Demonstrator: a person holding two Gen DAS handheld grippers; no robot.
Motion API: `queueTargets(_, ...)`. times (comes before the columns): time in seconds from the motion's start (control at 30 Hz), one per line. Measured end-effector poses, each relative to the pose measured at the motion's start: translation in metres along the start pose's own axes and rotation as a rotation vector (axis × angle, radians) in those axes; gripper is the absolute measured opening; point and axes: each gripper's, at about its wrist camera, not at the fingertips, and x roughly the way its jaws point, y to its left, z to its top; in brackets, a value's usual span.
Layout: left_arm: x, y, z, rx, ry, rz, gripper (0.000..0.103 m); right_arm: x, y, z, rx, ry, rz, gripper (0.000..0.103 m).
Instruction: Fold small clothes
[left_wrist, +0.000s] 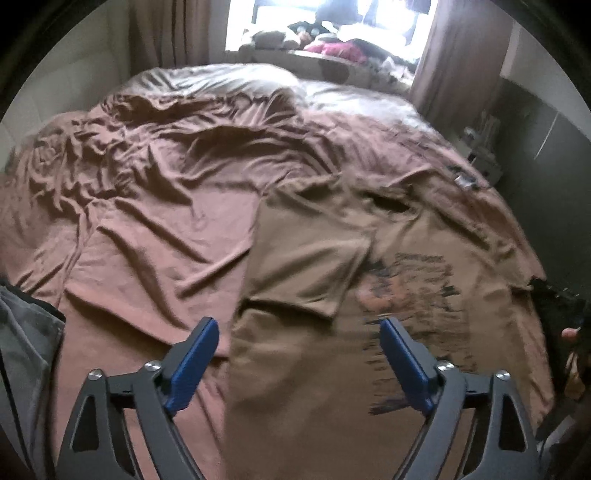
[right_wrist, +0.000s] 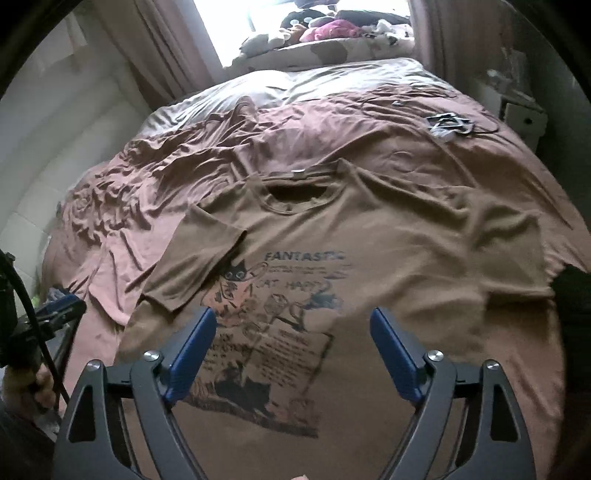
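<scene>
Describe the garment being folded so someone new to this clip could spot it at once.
Start at the bed with its rumpled reddish-brown sheet below the bright window. On its near side lies a tan T-shirt, chest up, one sleeve folded inward. Its dark cartoon cat print sets it apart from the plain bedding.

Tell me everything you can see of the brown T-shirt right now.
The brown T-shirt lies flat, print side up, on the wrinkled rust-coloured bedsheet, collar toward the window. It looks like soft cotton, lightly creased. One short sleeve is folded inward over the chest, covering the edge of the black cartoon cat print with the word FANTASTIC. The other sleeve lies spread out. A small label shows inside the neck opening. Nothing grips it: both tongs hang open above it.
</scene>
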Motion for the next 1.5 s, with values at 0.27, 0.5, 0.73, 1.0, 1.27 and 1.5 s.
queueTargets(0.27,-0.048,-0.041,-0.005,0.047,-0.058,-0.049,0.103,-0.069,-0.022,-0.014,0.064,-0.056,-0.067,0.084)
queueTargets(0.5,-0.072,-0.076,-0.011,0.091,-0.083,-0.109,0.103,-0.117,-0.045,-0.034,0.116,-0.086,-0.119,0.084)
queueTargets(0.73,-0.08,-0.116,-0.022,0.14,-0.098,-0.153,0.103,-0.151,-0.064,-0.051,0.104,-0.123,-0.144,0.084)
queueTargets(1.0,-0.071,-0.155,-0.024,0.188,-0.07,-0.16,0.103,-0.178,-0.099,-0.066,0.12,-0.164,-0.138,0.084)
queueTargets(1.27,-0.056,-0.18,-0.022,0.177,-0.063,-0.248,0.103,-0.183,-0.123,-0.072,0.072,-0.158,-0.187,0.084)
queueTargets(1.5,-0.029,-0.203,-0.023,0.218,-0.045,-0.283,0.103,-0.17,-0.157,-0.066,0.113,-0.111,-0.174,0.084)
